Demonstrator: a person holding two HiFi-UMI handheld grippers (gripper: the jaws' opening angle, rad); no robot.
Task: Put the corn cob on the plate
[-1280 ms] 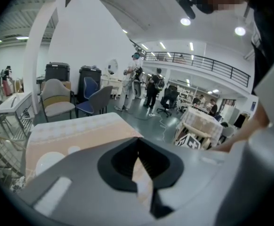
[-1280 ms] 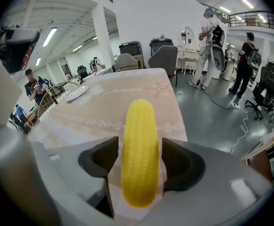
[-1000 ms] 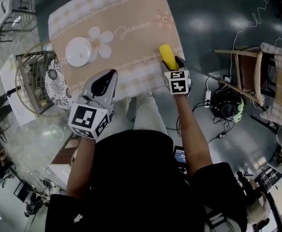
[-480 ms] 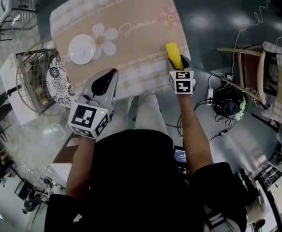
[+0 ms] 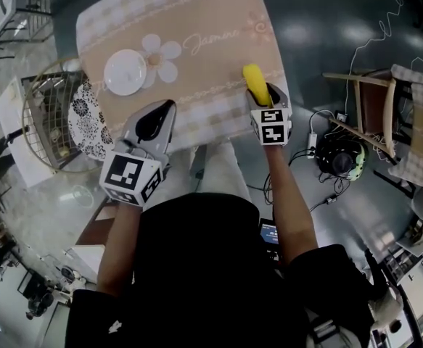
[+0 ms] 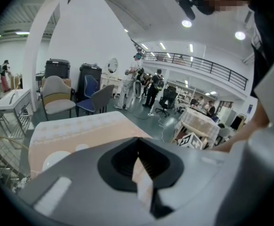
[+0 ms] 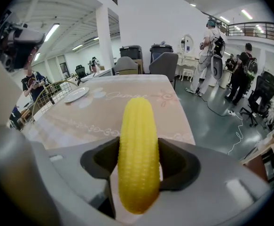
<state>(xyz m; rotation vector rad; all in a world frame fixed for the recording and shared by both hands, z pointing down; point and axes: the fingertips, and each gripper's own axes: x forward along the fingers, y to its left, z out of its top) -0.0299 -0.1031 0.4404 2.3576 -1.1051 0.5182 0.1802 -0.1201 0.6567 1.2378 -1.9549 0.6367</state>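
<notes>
Right gripper (image 5: pixel 260 98) jaws just closed onto the corn cob (image 7: pixel 137 145), near the table's (image 5: pixel 218 20) right edge. Left gripper (image 5: pixel 166 111) is pinched together, empty. Pickup looks done, next is carrying it across to the plate (image 5: pixel 125 72).

**Matt cloth, glossy plate, knobbly cob**

The tabletop (image 5: pixel 196 20) wears a matt printed cloth. The plate (image 5: pixel 125 72) at upper left is smooth, glossy white. The corn cob (image 7: pixel 137 154) is bumpy with a faint plastic sheen. The left gripper (image 6: pixel 139 166) and right gripper (image 5: pixel 260 93) are smooth matt grey plastic with ribbed black pads (image 6: pixel 152 162). The floor (image 5: pixel 327 27) at upper right shines.
</notes>
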